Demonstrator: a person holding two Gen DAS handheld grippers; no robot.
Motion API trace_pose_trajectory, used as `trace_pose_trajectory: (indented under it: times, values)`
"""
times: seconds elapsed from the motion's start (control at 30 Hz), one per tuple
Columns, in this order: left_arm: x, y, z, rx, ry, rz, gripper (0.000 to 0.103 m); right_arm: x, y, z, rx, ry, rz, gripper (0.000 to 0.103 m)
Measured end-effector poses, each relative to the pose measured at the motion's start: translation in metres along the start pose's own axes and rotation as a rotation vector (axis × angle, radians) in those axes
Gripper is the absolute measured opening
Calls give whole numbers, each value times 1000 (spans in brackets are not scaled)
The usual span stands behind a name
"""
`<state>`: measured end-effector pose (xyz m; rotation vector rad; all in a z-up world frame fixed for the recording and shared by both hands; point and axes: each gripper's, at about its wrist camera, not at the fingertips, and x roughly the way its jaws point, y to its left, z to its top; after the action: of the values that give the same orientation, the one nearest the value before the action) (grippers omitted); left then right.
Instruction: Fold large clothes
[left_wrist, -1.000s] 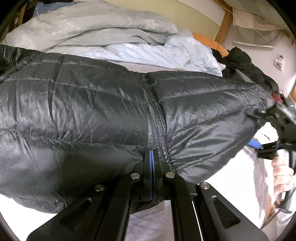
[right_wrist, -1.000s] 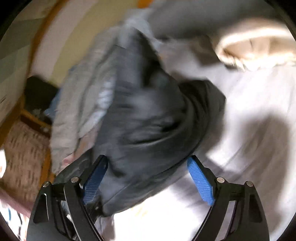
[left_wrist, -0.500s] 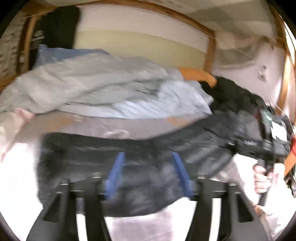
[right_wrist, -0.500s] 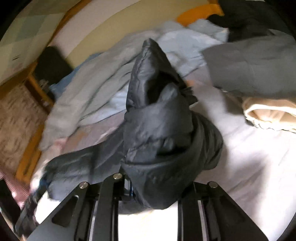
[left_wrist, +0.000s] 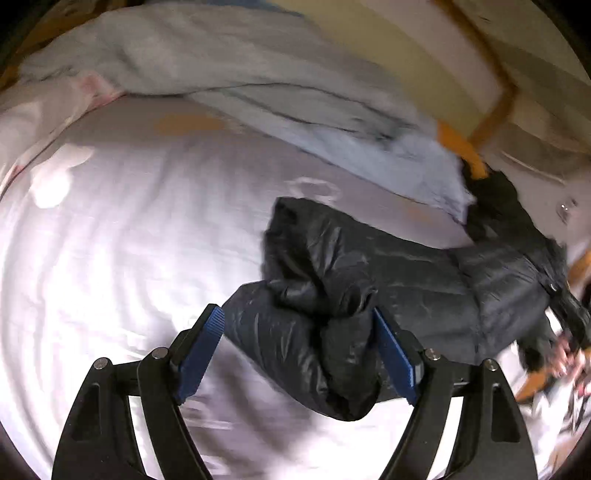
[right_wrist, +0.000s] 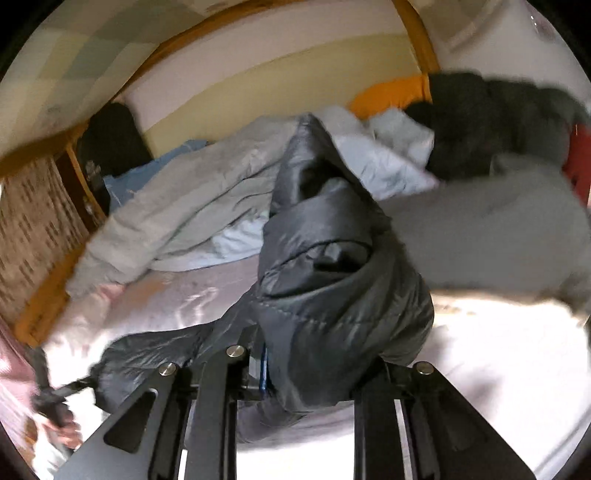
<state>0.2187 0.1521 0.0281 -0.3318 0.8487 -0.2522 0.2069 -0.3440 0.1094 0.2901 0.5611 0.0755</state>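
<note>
Black quilted jacket lies crumpled on the bed, its bunched end clenched in the right gripper, while the left gripper, just opening, straddles a fold without pressing it

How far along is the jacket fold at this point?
Early. Nothing looks folded: the jacket lies bunched and twisted on the bed. In hand: the right gripper is shut on a bunch of it, held up off the sheet. The left gripper, its jaws just opened, has a puffy part between its fingers, unclamped. Left: spreading it flat, folding, and the other clothes behind.
</note>
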Motion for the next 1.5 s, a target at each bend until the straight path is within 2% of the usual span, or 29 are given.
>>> trace_pose_trajectory:
  times: [0.07,0.13,0.2,0.3,0.4,0.5,0.57,0.67,0.73,0.77,0.87,1.0,1.1,1.13,1.27,1.37,1.47,1.5]
  values:
    - [7,-20,-9,85,-6,54,81,2,2,0,-14,-8,-58,22]
    - [21,-33,-14,126,29,72,81,9,3,-4,-34,-9,-117,22]
    - [27,-44,-15,146,42,56,81,13,9,-8,-50,-17,-143,22]
    - [29,-59,-17,198,26,118,81,10,18,-9,-82,-59,-132,22]
    - [20,-70,-15,227,-23,164,81,4,34,-12,-140,-113,-44,24]
    - [-12,-85,0,325,-183,257,81,-7,54,-16,-181,-165,106,26]
    - [-36,-88,12,325,-280,281,81,-13,77,-25,-250,-210,161,27]
    - [-67,-84,23,260,-372,267,81,-11,113,-46,-363,-254,155,31]
    - [-76,-79,27,218,-394,229,81,-5,131,-58,-365,-256,166,36]
    - [-75,-77,30,209,-390,218,81,0,142,-66,-367,-249,166,44]
    - [-66,-76,30,221,-344,232,81,16,164,-91,-434,-239,161,47]
    - [-60,-83,22,251,-310,228,81,27,179,-111,-475,-168,252,52]
    - [-62,-90,20,269,-317,225,81,30,187,-124,-499,-117,335,69]
    - [-62,-92,19,271,-318,223,81,31,187,-128,-495,-105,362,72]
    - [-70,-94,19,263,-320,173,81,34,176,-126,-427,-61,410,72]
    - [-76,-97,17,274,-343,166,81,28,154,-108,-310,-109,393,72]
    - [-79,-101,14,294,-363,141,81,28,127,-85,-190,-170,305,72]
    - [-78,-103,12,303,-365,125,81,31,120,-80,-179,-185,235,72]
